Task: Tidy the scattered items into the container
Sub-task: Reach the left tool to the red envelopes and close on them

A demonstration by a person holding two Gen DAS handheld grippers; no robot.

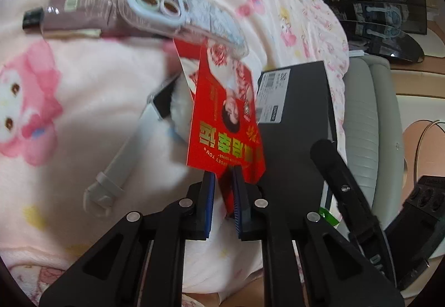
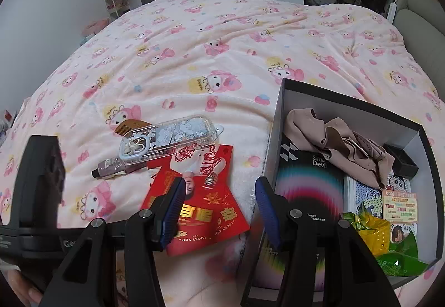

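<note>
While right gripper point(image 2: 219, 212) hangs open and empty, left gripper point(image 1: 224, 195) pinches flat red printed paper envelope point(image 1: 222, 117) by its edge, apparently bound for dark open cardboard box point(image 2: 286, 90).

Red envelopes point(image 1: 222, 117) point(image 2: 200, 195): glossy, gold lettering and printed portrait, far end lifted off pink cartoon blanket, near edge pinched between left gripper point(image 1: 224, 187) pads. Clear phone case point(image 2: 167, 140) point(image 1: 178, 9): flat on blanket, touching far end of envelopes. Mauve tube point(image 2: 116, 167) point(image 1: 72, 17) with black cap: lying partly under case. Brown comb point(image 2: 128, 127): behind case. Grey watch point(image 1: 133, 145): strap stretched on blanket. Dark box point(image 2: 428, 167): open, beside envelopes, holding beige cloth, booklets, green-yellow packet.
</note>
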